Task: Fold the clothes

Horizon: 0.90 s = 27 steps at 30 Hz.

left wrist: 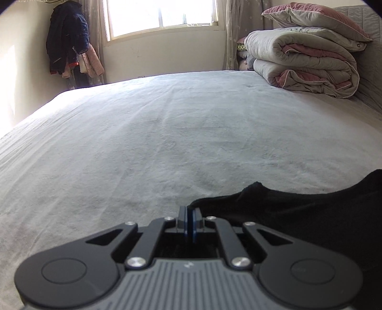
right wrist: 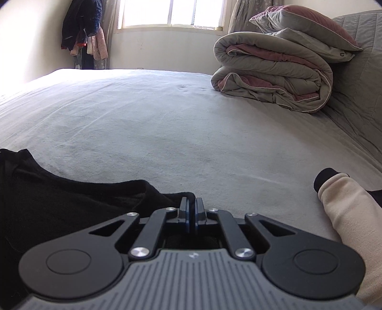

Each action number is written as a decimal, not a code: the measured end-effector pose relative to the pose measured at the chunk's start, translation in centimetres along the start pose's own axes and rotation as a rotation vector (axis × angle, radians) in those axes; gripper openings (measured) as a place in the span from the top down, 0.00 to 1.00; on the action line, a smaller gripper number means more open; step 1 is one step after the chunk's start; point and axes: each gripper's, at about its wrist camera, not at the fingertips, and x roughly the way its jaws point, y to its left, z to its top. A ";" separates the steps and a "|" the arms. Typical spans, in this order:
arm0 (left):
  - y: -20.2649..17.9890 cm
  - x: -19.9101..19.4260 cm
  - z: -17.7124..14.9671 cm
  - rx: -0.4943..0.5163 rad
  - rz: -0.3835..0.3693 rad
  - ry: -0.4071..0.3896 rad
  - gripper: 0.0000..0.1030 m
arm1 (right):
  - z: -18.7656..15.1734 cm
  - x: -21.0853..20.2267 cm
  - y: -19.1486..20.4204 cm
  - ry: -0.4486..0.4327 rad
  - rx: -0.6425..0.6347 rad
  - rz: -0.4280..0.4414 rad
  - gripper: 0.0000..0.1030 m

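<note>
Left wrist, nearest thing: left gripper [left wrist: 190,211] sits low over the bed [left wrist: 143,133], and I read its jaws as closed, the blue pads pressed together with almost no gap.
Left wrist, what it holds: black garment [left wrist: 298,214] has a thin edge running right up to the pad tips; I judge it pinched there, though the contact itself is tiny in this view.
Left wrist, garment position: it spreads from the tips toward the lower right, lying on the sheet, its far border wavy.
Left wrist, background: folded quilt [left wrist: 305,64] with a pillow [left wrist: 317,19] on top sits at the far right, well apart from the work.
Right wrist, nearest thing: right gripper [right wrist: 192,207] also shows its jaws drawn together, with dark cloth meeting the tips.
Right wrist, garment position: same black fabric fills the lower left and reaches the pads.
Right wrist, to the side: cream sleeve [right wrist: 346,209] with a black cuff lies on the bed at lower right; I cannot tell whether it belongs to the same piece.
Handling, my judgement: soft, light, limp knit that will sag between two grips and drag on the fuzzy sheet.
Where to hold, my judgement: on edges or corners, well spread, so the span stays taut.
</note>
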 end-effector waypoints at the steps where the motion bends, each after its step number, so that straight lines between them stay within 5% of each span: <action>1: -0.2 0.1 -0.2 0.005 0.007 -0.001 0.96 | -0.1 0.4 0.1 0.013 -0.003 -0.004 0.96; 5: -0.5 -0.3 0.0 0.015 0.026 -0.007 0.91 | 0.2 0.5 0.3 0.034 -0.005 -0.009 0.87; 8: 0.2 -1.5 0.4 -0.016 -0.001 0.004 0.68 | 0.7 -0.4 -0.1 0.055 0.032 0.016 0.79; 11: 1.8 -3.2 0.7 -0.071 -0.023 0.018 0.62 | 1.0 -1.8 -0.4 0.050 0.039 0.017 0.50; 27: 10.8 -9.3 -4.1 -0.326 0.006 0.205 0.50 | 0.6 -10.2 -5.6 0.106 0.131 0.013 0.50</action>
